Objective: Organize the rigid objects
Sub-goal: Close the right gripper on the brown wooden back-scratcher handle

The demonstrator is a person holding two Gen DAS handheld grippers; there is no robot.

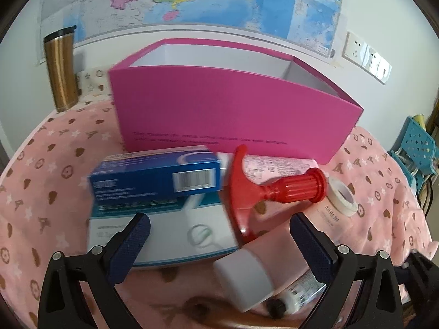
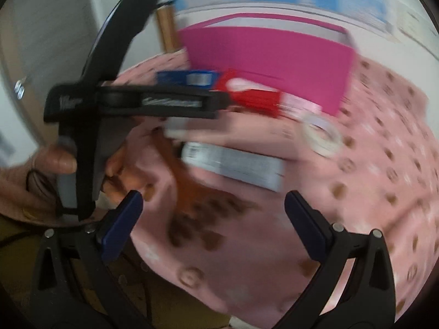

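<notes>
We hover both grippers over the clutter in front of the pink box [image 1: 233,109] — the left gripper [image 1: 219,235] and right gripper [image 2: 212,213] each gape wide with nothing between the pads. The red-handled tool [image 1: 263,189] lies across the blue carton [image 1: 156,178], which rests on a white carton [image 1: 164,235]. We judge the stack could slide — a careless grab at the tool may drag the cartons along the cloth [image 1: 55,164].

Bright, even daylight, soft shadows; right wrist view smeared with motion blur, left view sharper, fisheye bending edges all round
</notes>
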